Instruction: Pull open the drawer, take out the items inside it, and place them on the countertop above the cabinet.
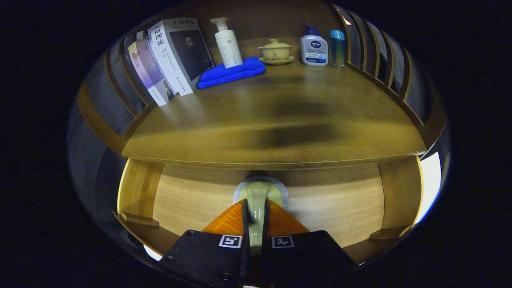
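Gripper (256, 224) fingers pinch narrowly on the pale green drawer handle (258, 200), which juts toward the camera from the light wooden drawer front (340, 208) straight ahead, just under the brown wooden countertop (280, 120). Drawer looks barely open; its contents stay hidden.
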`<state>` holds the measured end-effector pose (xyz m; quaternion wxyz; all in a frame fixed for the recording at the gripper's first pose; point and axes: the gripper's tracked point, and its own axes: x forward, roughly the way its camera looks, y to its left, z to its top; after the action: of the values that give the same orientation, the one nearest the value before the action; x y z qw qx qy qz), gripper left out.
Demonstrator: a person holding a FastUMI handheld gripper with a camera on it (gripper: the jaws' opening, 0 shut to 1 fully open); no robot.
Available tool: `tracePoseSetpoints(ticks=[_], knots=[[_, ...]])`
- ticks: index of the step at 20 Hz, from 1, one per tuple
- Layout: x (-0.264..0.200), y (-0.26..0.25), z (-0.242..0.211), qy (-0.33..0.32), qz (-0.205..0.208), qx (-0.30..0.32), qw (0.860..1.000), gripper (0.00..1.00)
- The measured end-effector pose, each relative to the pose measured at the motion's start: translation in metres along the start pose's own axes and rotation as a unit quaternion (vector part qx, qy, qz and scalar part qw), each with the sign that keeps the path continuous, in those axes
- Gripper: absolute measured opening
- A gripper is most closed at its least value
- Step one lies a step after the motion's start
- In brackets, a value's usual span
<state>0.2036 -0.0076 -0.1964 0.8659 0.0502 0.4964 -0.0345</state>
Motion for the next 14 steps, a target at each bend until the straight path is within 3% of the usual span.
tracePoseSetpoints(ticks=[5,14], knots=[[-0.017,0.009,-0.001,-0.013,0.025,0.023,0.999,0.12],[-0.057,0.011,0.016,-0.068,0.036,0.022,0.997,0.12]])
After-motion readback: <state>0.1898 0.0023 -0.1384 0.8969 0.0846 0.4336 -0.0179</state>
